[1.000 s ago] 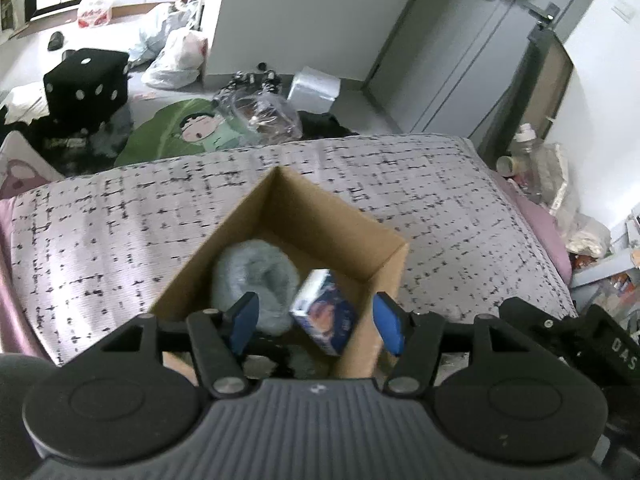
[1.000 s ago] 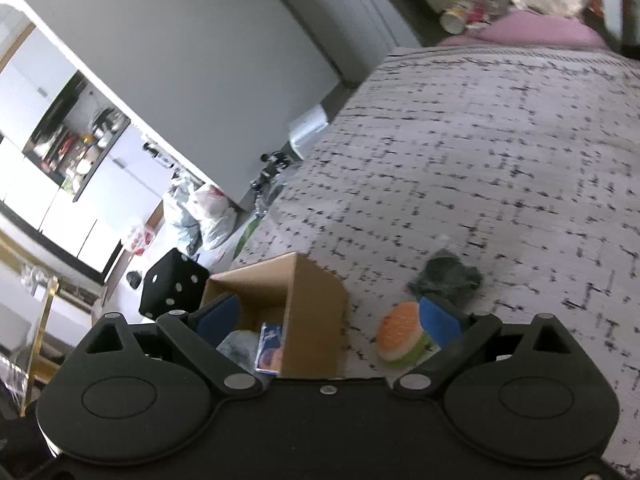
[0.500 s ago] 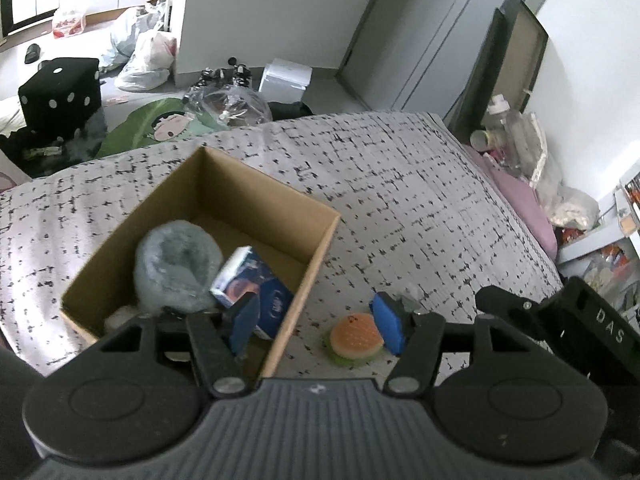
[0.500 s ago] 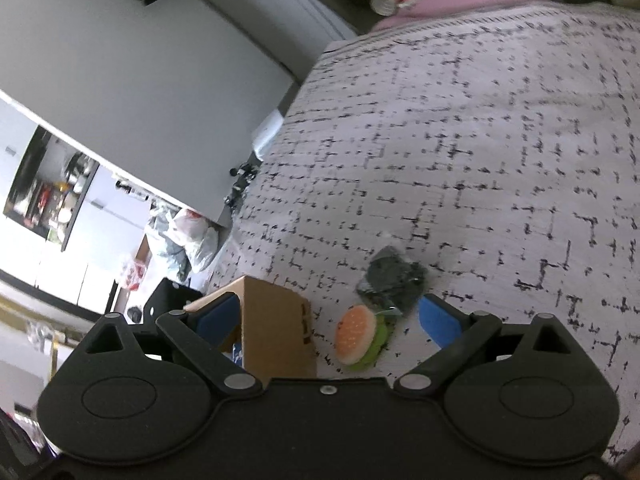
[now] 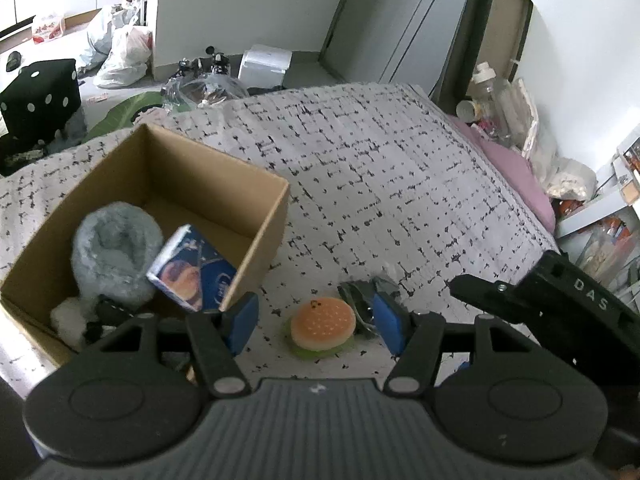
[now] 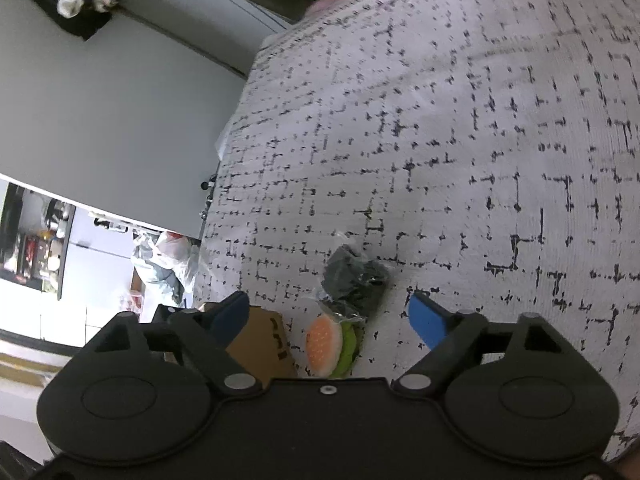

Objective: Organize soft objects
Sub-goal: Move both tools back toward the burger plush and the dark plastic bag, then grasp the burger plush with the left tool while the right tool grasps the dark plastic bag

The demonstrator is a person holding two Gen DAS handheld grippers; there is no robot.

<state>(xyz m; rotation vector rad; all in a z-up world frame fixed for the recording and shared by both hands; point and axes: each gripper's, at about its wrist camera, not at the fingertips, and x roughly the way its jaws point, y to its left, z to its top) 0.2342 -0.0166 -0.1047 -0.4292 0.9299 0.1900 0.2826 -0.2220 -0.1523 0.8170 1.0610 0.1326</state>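
Note:
A soft burger toy [image 5: 322, 332] lies on the patterned bedspread, beside a dark item in clear wrap [image 5: 358, 296]. My left gripper [image 5: 316, 326] is open, its blue pads on either side of the burger. A cardboard box [image 5: 260, 216] to the left holds a grey fluffy cushion [image 5: 114, 252], a blue packet [image 5: 192, 270] and small white and black items. My right gripper [image 6: 332, 316] is open, just above the burger [image 6: 326, 344] and the wrapped dark item [image 6: 354, 276]. The box corner [image 6: 260, 348] shows at its left pad.
The bedspread [image 5: 380, 168] stretches far and right. Bottles and bags [image 5: 500, 96] stand past the right edge. A black dice stool [image 5: 38, 96], plastic bags [image 5: 120, 56] and clutter lie on the floor beyond the bed. The right gripper's body [image 5: 560, 304] reaches in at right.
My left gripper has moved right, from over the box to around the burger. My right gripper has swung further over the bedspread, bringing the burger and the wrapped item between its pads.

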